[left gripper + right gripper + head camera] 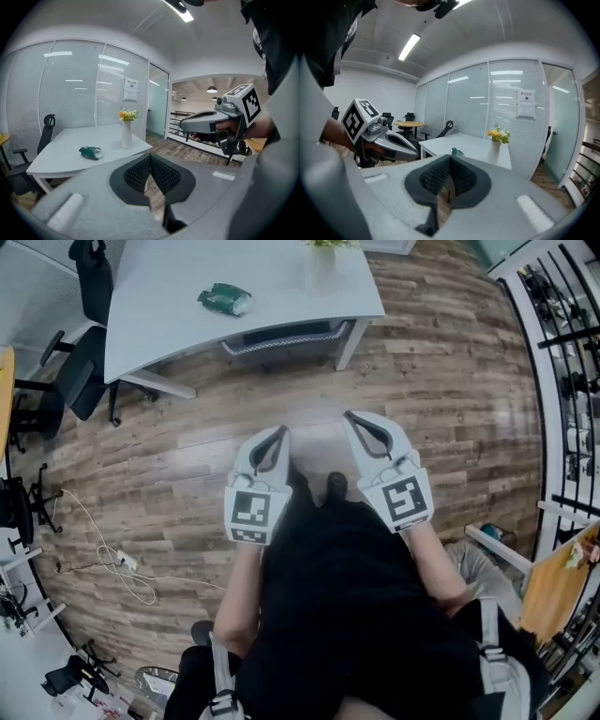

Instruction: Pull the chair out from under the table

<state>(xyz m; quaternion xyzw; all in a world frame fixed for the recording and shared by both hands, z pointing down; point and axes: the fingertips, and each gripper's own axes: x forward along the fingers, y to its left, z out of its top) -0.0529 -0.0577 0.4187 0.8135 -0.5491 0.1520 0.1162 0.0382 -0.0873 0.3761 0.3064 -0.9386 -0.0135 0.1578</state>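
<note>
The chair (286,337) is tucked under the near edge of the white table (169,324); only its grey mesh back shows. Both grippers hang over the wooden floor, well short of the chair and pointing toward it. My left gripper (279,431) is shut with nothing between its jaws, and so is my right gripper (349,415). In the left gripper view the closed pads (140,173) point at the table (61,152), with the right gripper (185,125) alongside. In the right gripper view the closed pads (461,176) face the table (464,143), with the left gripper (415,150) beside them.
A green packet (225,299) and a vase of flowers (323,257) stand on the table. A black office chair (89,343) stands at the table's left end. A white cable (122,563) lies on the floor at left. A black railing (562,362) runs along the right.
</note>
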